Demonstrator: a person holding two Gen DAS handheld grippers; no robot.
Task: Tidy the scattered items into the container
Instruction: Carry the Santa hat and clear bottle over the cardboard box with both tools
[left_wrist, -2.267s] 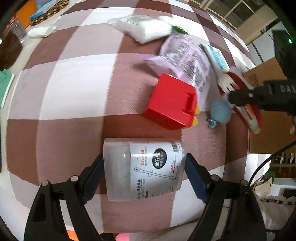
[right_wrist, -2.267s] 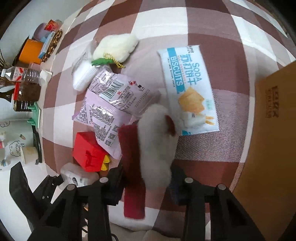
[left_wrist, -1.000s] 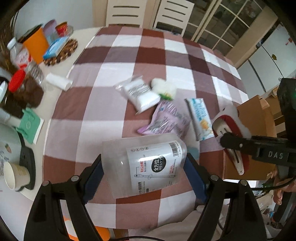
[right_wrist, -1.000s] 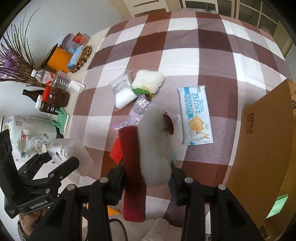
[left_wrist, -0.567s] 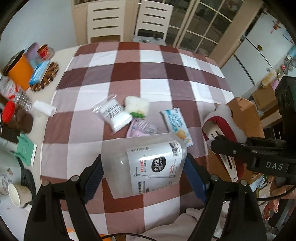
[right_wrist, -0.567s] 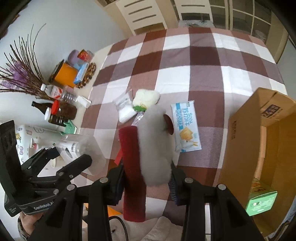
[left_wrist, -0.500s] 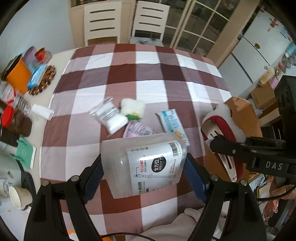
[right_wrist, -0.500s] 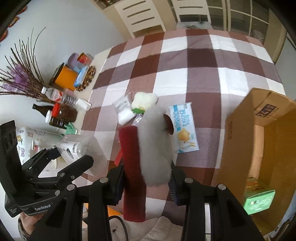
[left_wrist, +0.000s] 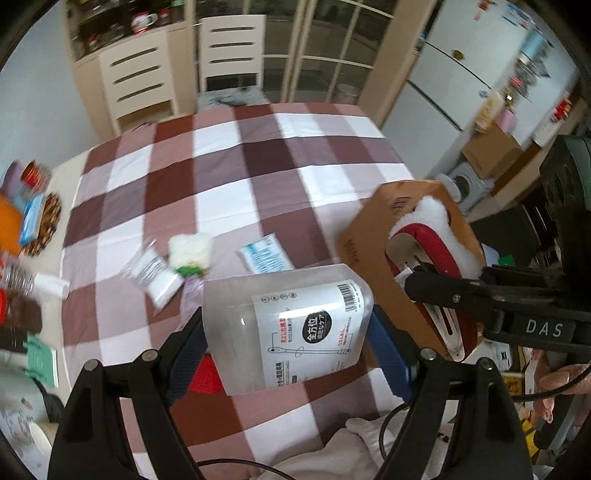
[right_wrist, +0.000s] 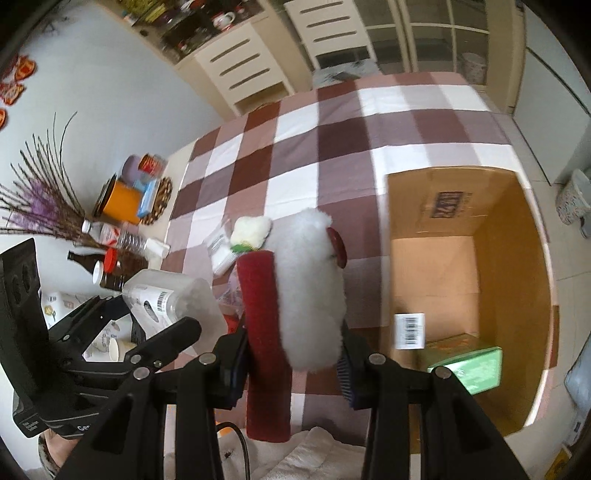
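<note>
My left gripper (left_wrist: 286, 345) is shut on a clear plastic cotton-swab jar (left_wrist: 286, 325) and holds it high above the checked table. My right gripper (right_wrist: 291, 349) is shut on a red and white plush hair clip (right_wrist: 295, 295), also held high, left of the open cardboard box (right_wrist: 461, 199). The box stands at the table's right edge and holds a green box (right_wrist: 469, 363). In the left wrist view the clip (left_wrist: 432, 240) hangs in front of the box (left_wrist: 354, 240). On the table lie a blue biscuit pack (left_wrist: 264, 256), a white bag (left_wrist: 153, 271) and a white plush (left_wrist: 188, 249).
A red block (left_wrist: 205, 376) shows under the jar. Bottles (right_wrist: 118, 240), an orange cup (right_wrist: 120, 201) and cans stand along the table's left edge. Chairs (left_wrist: 229, 48) and a cabinet stand behind the table. A cloth lies at the near edge.
Both grippers have risen further with their loads. The right gripper has swung toward the box, whose open inside now shows.
</note>
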